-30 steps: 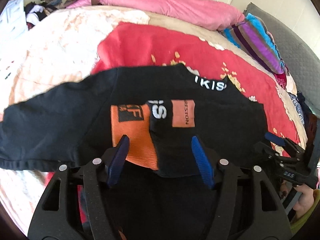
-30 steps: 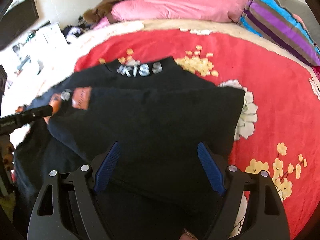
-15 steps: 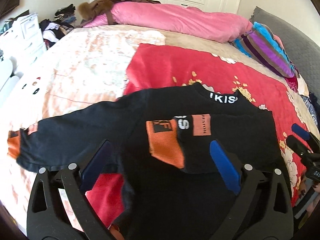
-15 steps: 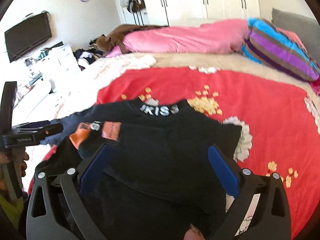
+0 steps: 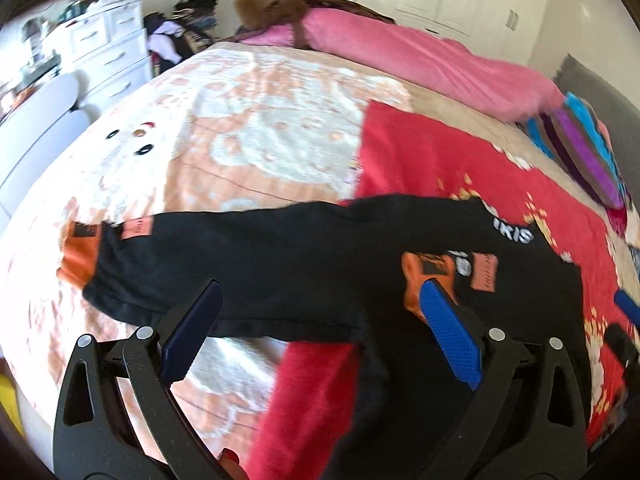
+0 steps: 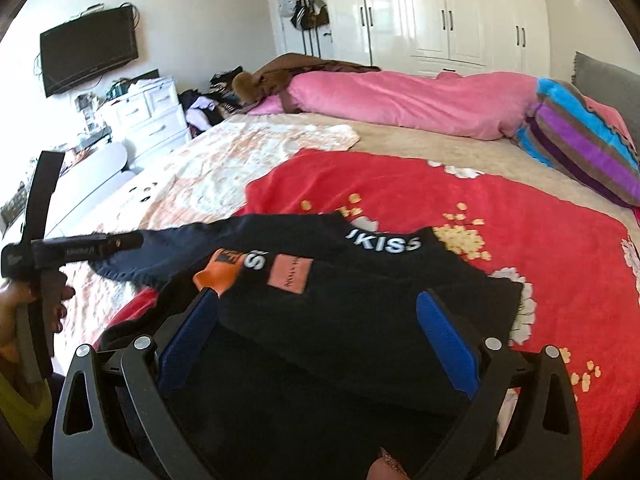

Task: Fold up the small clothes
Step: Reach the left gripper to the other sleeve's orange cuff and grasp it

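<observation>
A pink duvet [image 6: 400, 98] and striped pillow [image 6: 584, 148] lie at the bed's far side, near white wardrobes [image 6: 440, 12] and a wall-mounted television [image 6: 88, 54].

A black sweater [image 6: 360, 304] lies on a red flowered blanket [image 6: 500, 216] spread over the bed [image 6: 400, 136], near the bed's front edge. One sleeve is folded across its chest, the orange cuff [image 6: 218, 270] and a pink patch [image 6: 289, 274] lying below the white-lettered collar [image 6: 383, 243]. The other sleeve [image 6: 168, 252] stretches out toward the bed's left edge. The right gripper [image 6: 320, 340] hangs above the sweater's lower part, its blue-padded jaws spread wide with nothing between them. At the left edge the left gripper [image 6: 100, 245] shows, gripped by a hand [image 6: 24, 304], above the outstretched sleeve; how its jaws stand cannot be made out. A pink quilt [image 6: 400, 96] and a striped pillow [image 6: 580, 140] lie along the bed's far edge.
</observation>
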`<state>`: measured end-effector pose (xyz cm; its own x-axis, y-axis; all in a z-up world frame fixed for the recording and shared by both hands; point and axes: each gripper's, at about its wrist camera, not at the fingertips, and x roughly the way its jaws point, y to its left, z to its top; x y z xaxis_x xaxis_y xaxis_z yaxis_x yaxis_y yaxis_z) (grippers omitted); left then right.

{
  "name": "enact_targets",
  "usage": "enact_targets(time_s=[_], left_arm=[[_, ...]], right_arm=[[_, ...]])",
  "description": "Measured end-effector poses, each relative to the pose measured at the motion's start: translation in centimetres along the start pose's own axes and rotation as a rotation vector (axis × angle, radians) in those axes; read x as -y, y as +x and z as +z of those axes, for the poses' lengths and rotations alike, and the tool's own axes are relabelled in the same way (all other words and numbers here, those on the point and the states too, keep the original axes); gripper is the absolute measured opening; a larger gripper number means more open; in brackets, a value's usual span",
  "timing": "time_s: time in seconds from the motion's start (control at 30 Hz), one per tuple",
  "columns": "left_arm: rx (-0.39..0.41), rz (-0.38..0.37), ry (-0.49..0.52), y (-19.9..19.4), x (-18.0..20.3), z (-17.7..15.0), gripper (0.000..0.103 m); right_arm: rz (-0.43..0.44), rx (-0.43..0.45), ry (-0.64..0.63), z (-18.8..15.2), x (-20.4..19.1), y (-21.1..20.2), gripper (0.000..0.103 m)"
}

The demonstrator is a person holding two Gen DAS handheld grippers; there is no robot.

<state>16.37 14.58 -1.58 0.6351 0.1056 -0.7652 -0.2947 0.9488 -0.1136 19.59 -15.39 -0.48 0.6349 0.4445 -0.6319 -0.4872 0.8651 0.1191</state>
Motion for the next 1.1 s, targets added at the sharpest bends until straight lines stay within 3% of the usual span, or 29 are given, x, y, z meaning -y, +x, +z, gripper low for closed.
enact_targets(time_s=[0.43,0.57,0.7,0.87,0.93,1.03,1.07,1.1], left_arm=[[0.076,0.252,-0.271,-0.2,-11.7,0.3,0.094],[0.066,0.328,-0.377,0.5,-15.6,-0.6,0.094],[0.038,0.344,-0.535,1.4,-19.5,-1.8,0.094],[0.010,0.339,-0.655,3.3,-22.2,-2.7,0.093],[0.011,0.323,-0.673,3.8,-22.7,-2.9,0.083],[0.055,0.280,-0.683,3.6,-23.1,-2.9,0.039],[0.072,0.260,-0.681,3.4,-23.0,-2.8,0.016],[0.084,0.247,-0.679,3.1,-22.9,-2.7,0.006]], right_arm=[[0.080,-0.079,-0.042,-0.9,-6.1,2.9,0.099],[0.095,-0.089,-0.033,-1.0,-7.1,3.4,0.099],[0.107,-0.099,-0.034,-1.1,-7.5,3.7,0.099],[0.097,-0.119,-0.026,-1.7,-7.2,4.2,0.099],[0.090,-0.125,-0.017,-2.0,-6.8,4.4,0.099],[0.078,-0.134,-0.003,-2.4,-6.2,4.6,0.099],[0.074,-0.136,0.002,-2.5,-6.0,4.6,0.098],[0.071,-0.137,0.006,-2.6,-5.7,4.7,0.098]])
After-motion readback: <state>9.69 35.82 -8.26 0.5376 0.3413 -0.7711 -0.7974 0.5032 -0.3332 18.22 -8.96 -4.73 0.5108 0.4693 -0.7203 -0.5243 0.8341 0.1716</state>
